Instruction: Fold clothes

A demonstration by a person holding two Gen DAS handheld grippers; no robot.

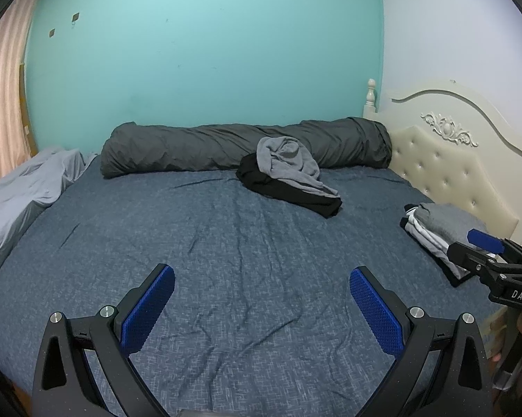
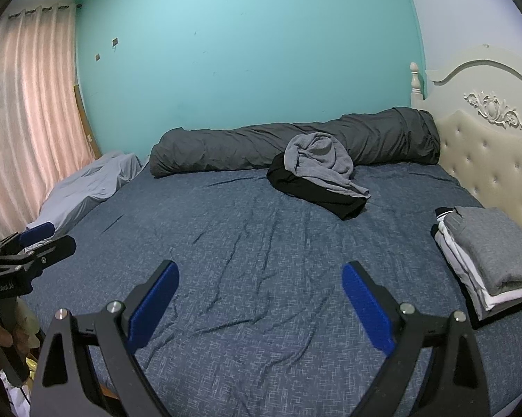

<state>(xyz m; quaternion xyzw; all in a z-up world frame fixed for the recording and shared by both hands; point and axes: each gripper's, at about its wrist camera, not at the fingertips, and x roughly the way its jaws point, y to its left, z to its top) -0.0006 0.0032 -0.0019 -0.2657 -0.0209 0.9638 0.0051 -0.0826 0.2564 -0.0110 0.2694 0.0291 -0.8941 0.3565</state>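
Note:
A crumpled grey garment (image 1: 288, 163) lies on top of a crumpled black garment (image 1: 288, 191) at the far middle of the bed; both also show in the right wrist view, grey (image 2: 321, 163) over black (image 2: 316, 193). A stack of folded clothes (image 2: 487, 260) with a grey piece on top sits at the right by the headboard, also in the left wrist view (image 1: 438, 232). My left gripper (image 1: 261, 274) is open and empty above the blue sheet (image 1: 226, 243). My right gripper (image 2: 259, 271) is open and empty too. Both are well short of the crumpled garments.
A rolled dark grey duvet (image 1: 243, 146) lies along the far edge against the teal wall. A light grey blanket (image 1: 24, 194) is bunched at the left. A cream tufted headboard (image 2: 487, 160) bounds the right side. Pink curtains (image 2: 28, 111) hang at left.

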